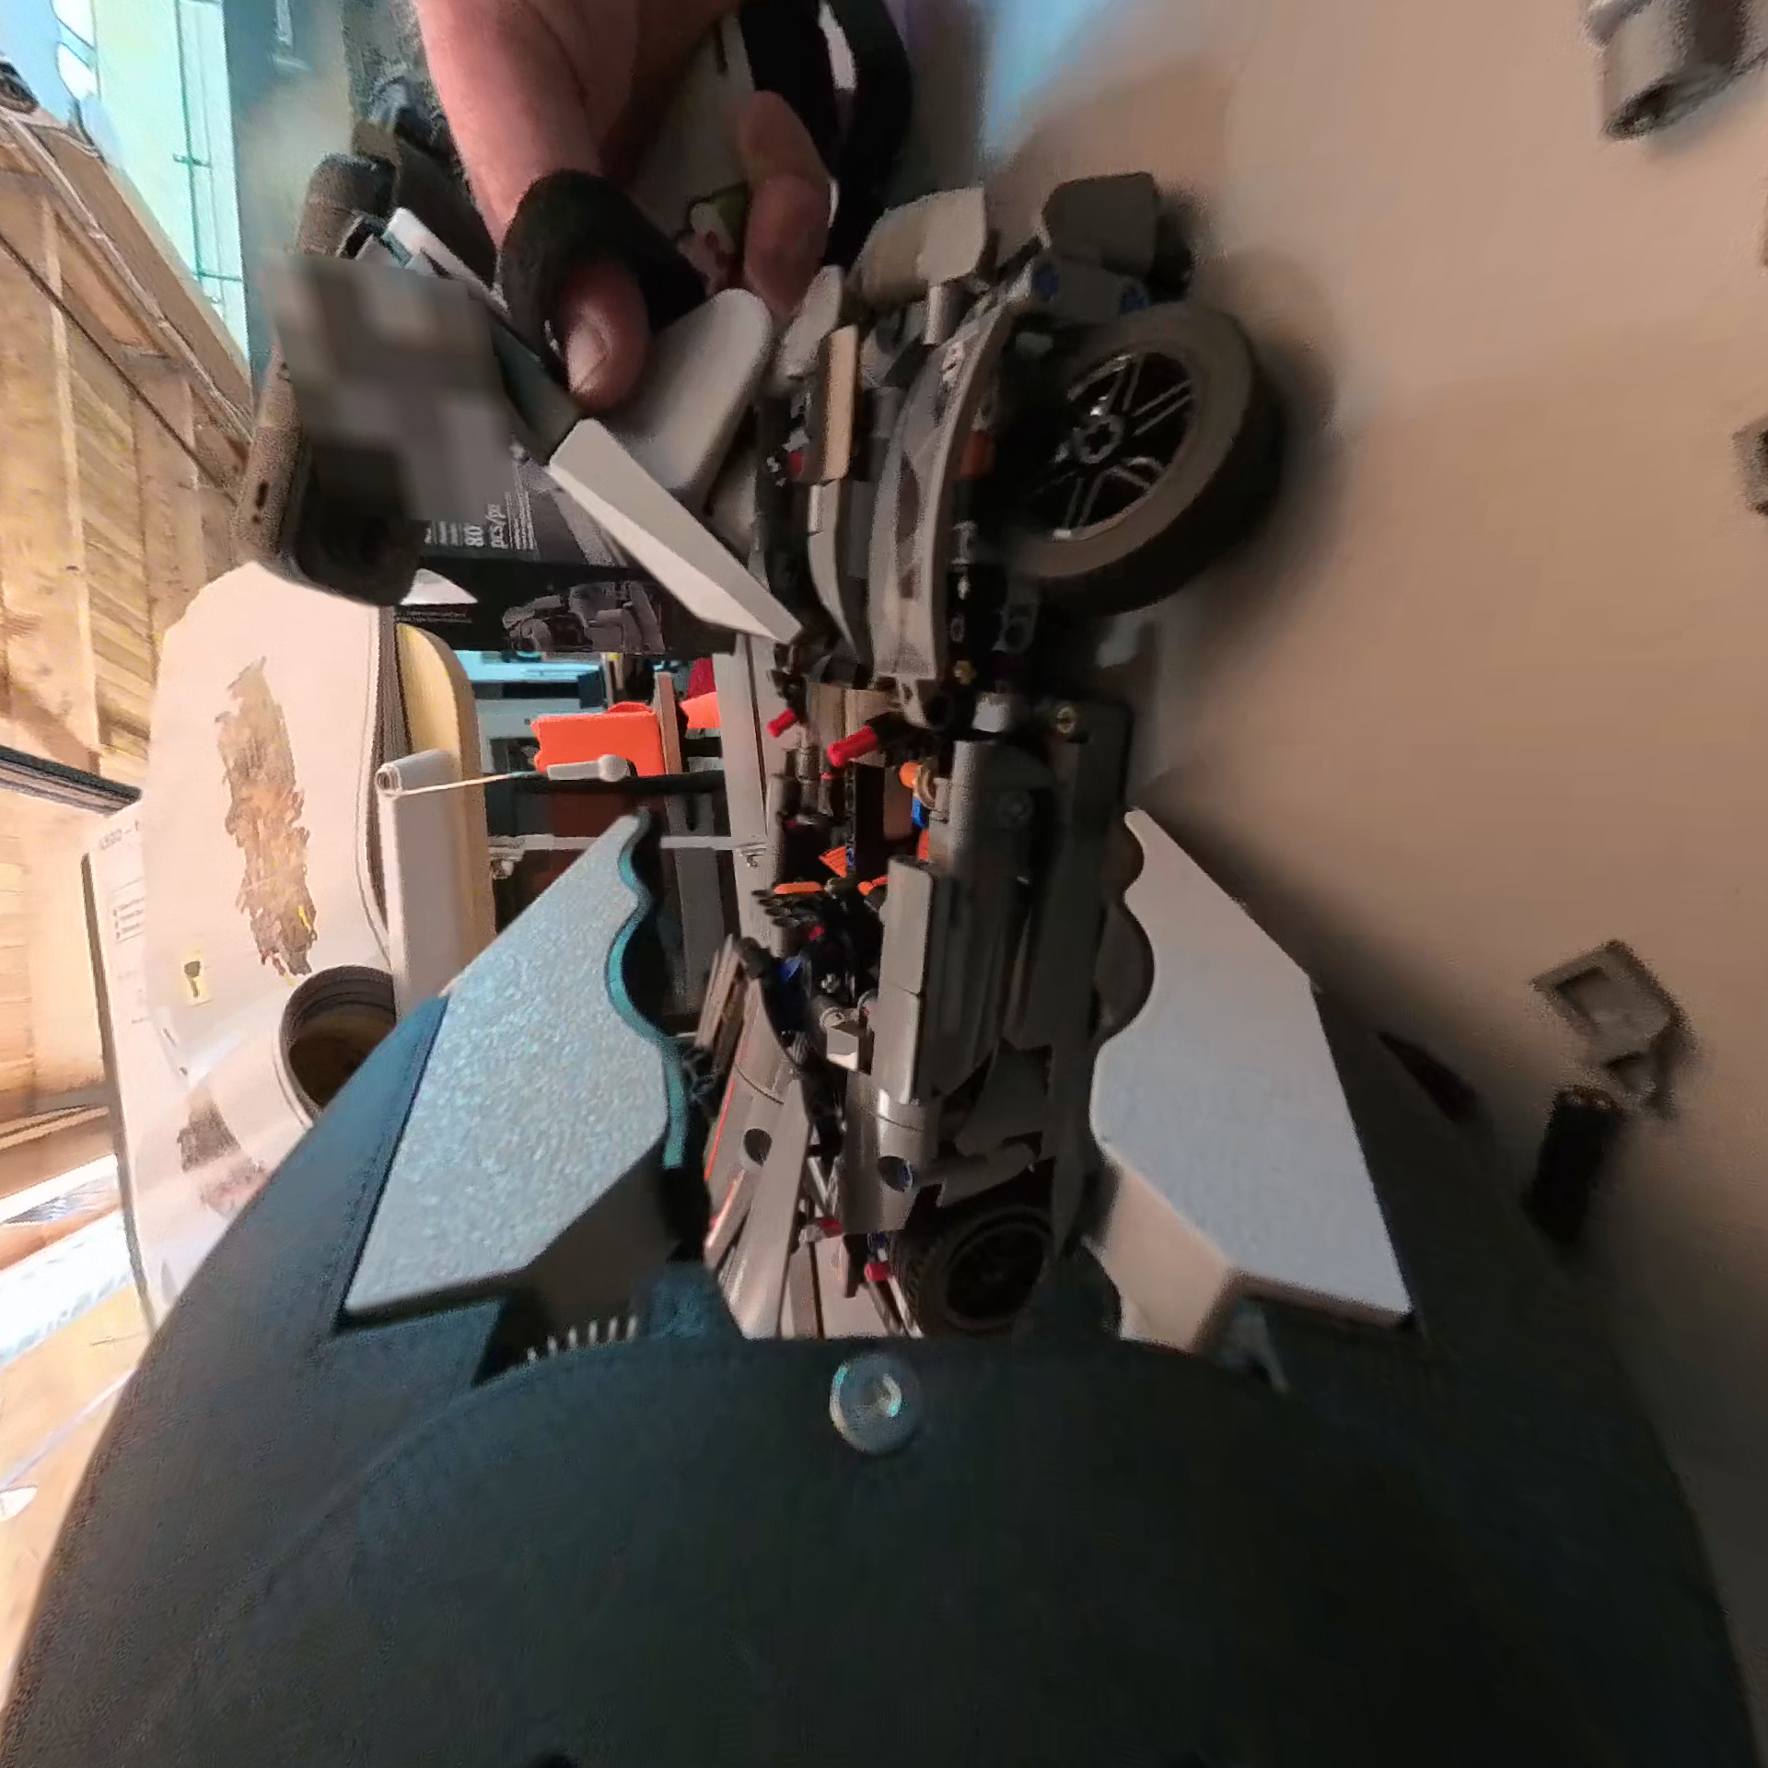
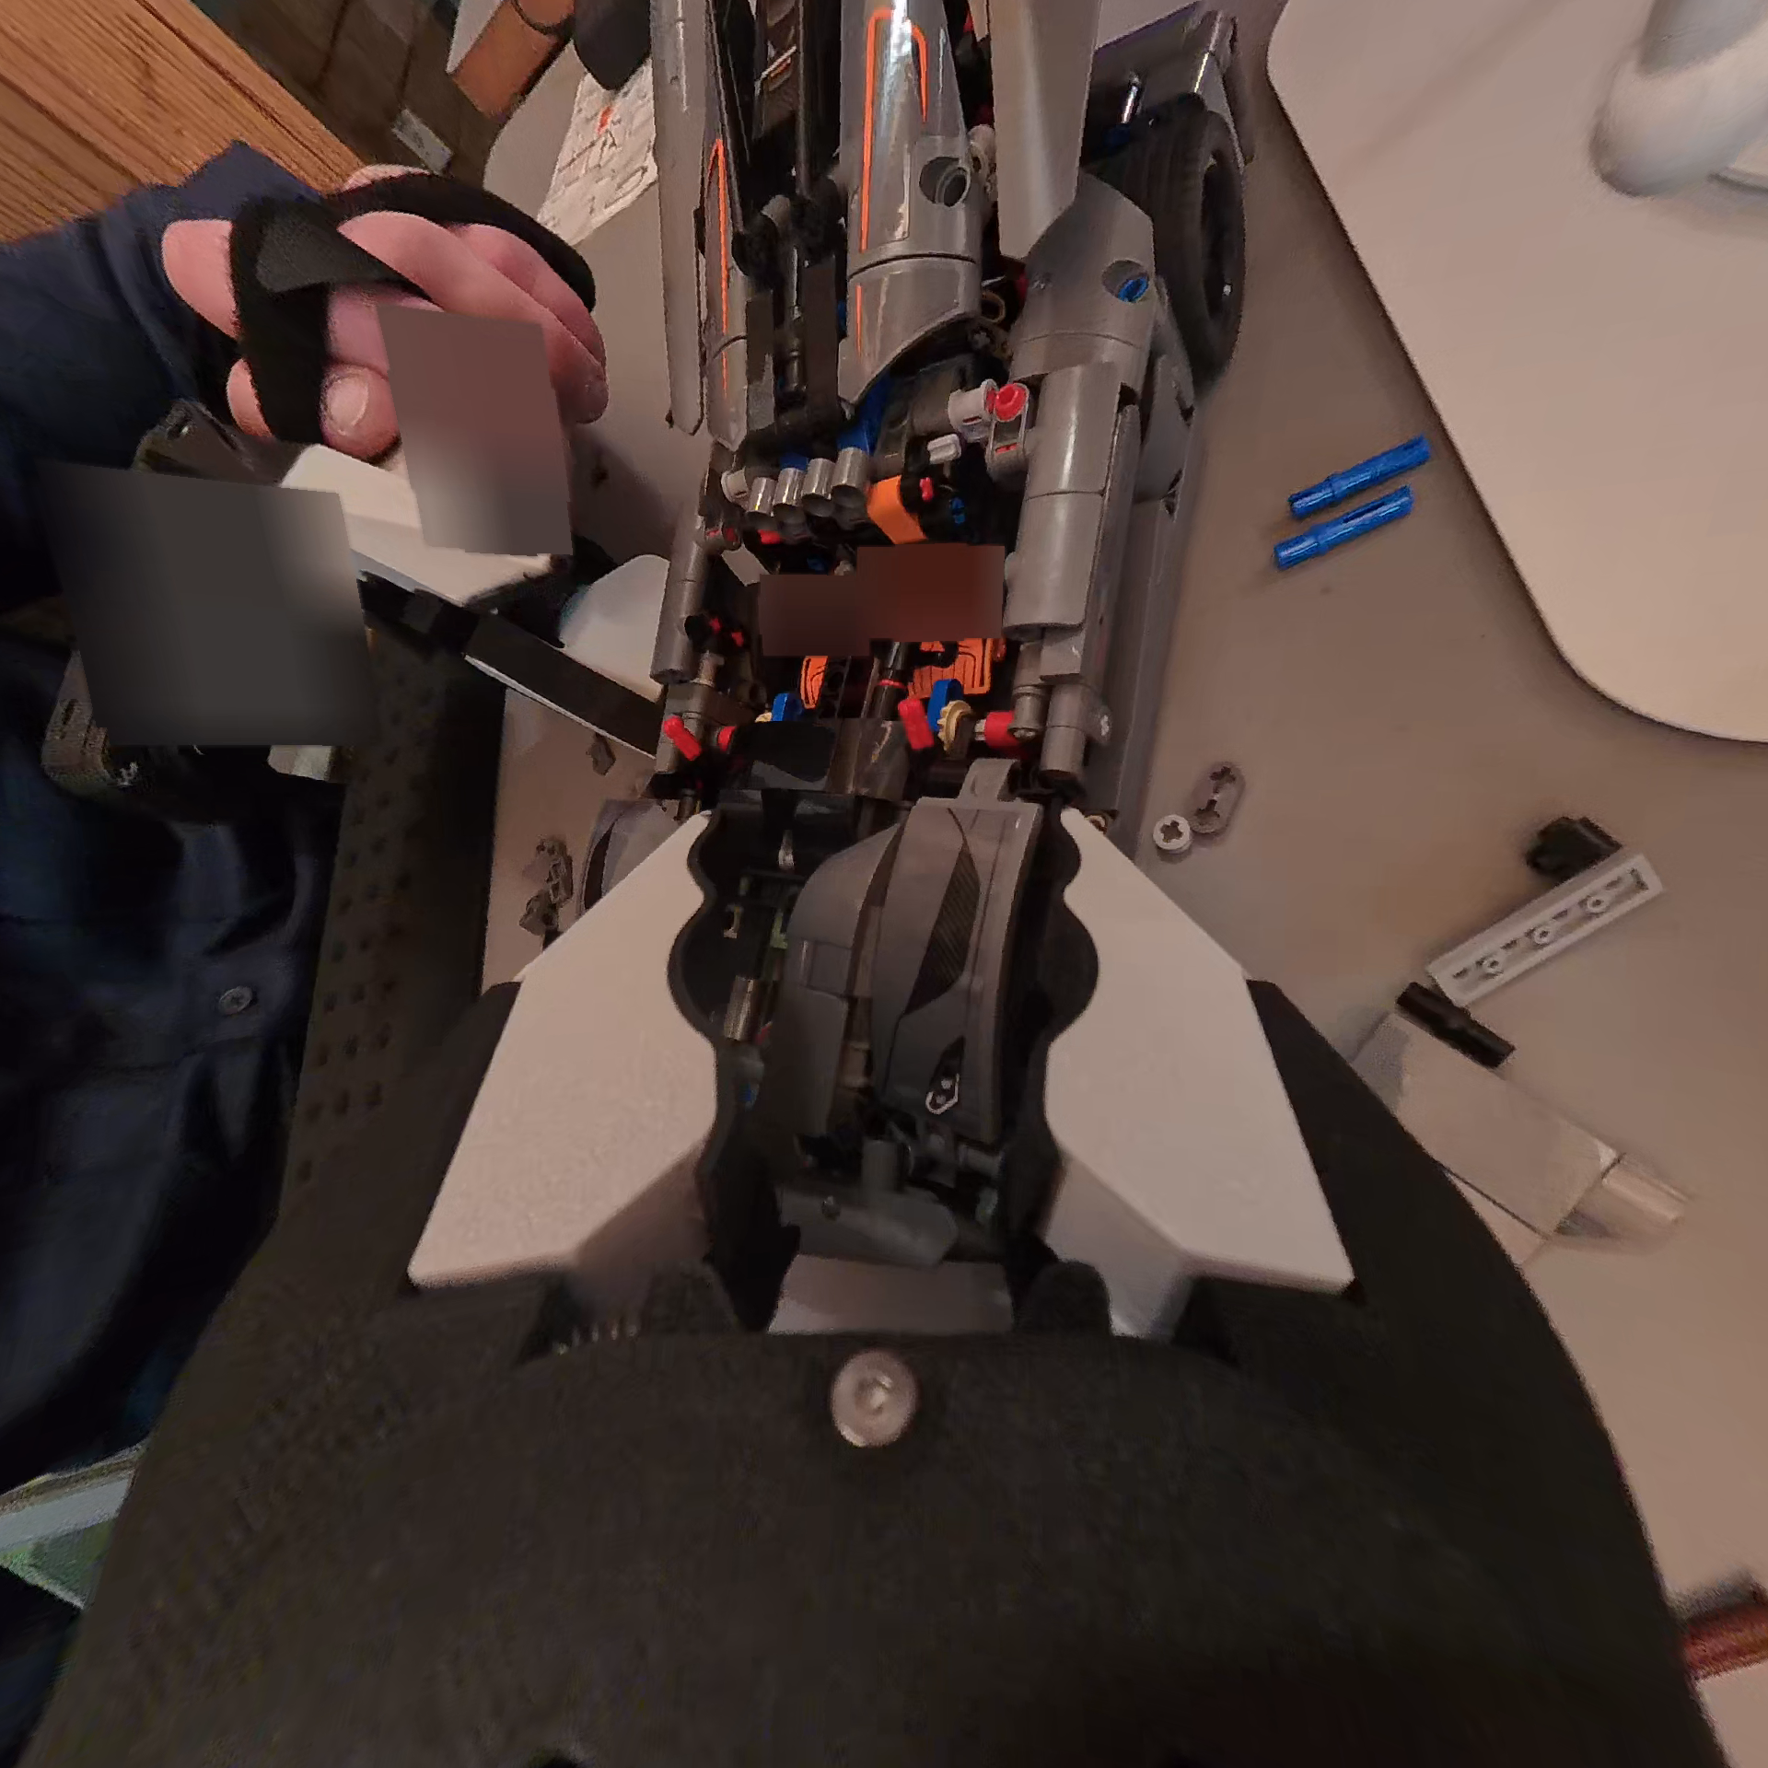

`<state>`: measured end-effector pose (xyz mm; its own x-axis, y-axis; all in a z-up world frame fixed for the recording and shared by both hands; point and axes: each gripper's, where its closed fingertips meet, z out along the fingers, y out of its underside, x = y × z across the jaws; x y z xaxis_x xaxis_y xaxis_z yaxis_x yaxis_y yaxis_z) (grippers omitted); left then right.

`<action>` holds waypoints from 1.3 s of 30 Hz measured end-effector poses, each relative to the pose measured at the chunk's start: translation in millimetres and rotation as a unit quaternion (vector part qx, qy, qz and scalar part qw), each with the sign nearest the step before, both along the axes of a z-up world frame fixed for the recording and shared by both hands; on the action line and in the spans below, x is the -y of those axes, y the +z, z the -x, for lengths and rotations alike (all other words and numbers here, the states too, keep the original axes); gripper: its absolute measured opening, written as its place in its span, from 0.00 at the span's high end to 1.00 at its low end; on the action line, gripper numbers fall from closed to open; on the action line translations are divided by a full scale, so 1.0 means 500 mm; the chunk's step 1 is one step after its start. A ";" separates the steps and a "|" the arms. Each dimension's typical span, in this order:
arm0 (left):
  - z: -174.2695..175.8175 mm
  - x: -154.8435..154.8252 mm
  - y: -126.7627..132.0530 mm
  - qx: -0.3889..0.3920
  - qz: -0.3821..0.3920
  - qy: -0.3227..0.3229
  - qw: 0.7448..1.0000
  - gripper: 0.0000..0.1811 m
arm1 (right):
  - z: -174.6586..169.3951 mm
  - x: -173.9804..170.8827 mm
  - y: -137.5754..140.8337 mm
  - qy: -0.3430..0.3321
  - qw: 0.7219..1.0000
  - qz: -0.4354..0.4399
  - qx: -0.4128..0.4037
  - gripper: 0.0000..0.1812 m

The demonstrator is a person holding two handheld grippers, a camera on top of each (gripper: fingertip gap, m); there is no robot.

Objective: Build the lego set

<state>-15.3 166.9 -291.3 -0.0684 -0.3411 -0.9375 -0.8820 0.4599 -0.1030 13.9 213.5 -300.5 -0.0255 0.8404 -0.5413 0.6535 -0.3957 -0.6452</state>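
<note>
A grey lego car [image 2: 957, 316] with orange stripes, red and blue pins and black wheels lies on the pale table. My right gripper [image 2: 875, 957] has its white fingers [image 2: 593, 1071] closed around the car's dark front hood [image 2: 918, 966]. My left gripper [image 1: 880, 1033] is turned on its side, one finger above the car's rear [image 1: 918, 1043] and one by the table, closed on it. The rear wheel [image 1: 985, 1253] sits between its jaws; the front wheel [image 1: 1129, 450] is farther off. The right gripper and a hand [image 1: 593, 143] show in the left wrist view; the left gripper's fingers [image 2: 612, 612] touch the car's side.
Two blue pins [image 2: 1354, 502], a grey holed plate [image 2: 1545, 928], a black pin [image 2: 1454, 1028] and small grey connectors [image 2: 1196, 813] lie right of the car. A white curved tray [image 2: 1531, 335] is at the far right. Loose grey pieces [image 1: 1617, 1014] and the dark set box [image 1: 536, 574] show too.
</note>
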 end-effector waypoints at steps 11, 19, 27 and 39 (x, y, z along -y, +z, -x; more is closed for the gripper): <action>-0.002 -0.012 0.020 0.009 -0.010 0.004 1.000 0.42 | 0.001 -0.002 0.005 0.003 0.999 0.033 -0.010 0.65; 0.002 -0.017 0.043 0.024 -0.002 0.014 1.000 0.48 | -0.002 -0.012 0.010 -0.003 0.999 0.045 -0.018 0.64; 0.000 -0.033 0.051 0.033 0.001 0.014 0.999 0.51 | -0.008 -0.028 0.015 -0.013 0.998 0.064 -0.025 0.64; -0.010 -0.045 0.074 0.060 -0.007 -0.003 0.998 0.61 | -0.019 -0.049 0.025 -0.027 0.991 0.122 -0.043 0.62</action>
<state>-10.4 189.2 -254.3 0.0432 -0.3274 -0.9439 -0.8609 0.4672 -0.2015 23.3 238.2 -288.0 -0.0390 0.6869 -0.7257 0.5736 -0.5793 -0.5791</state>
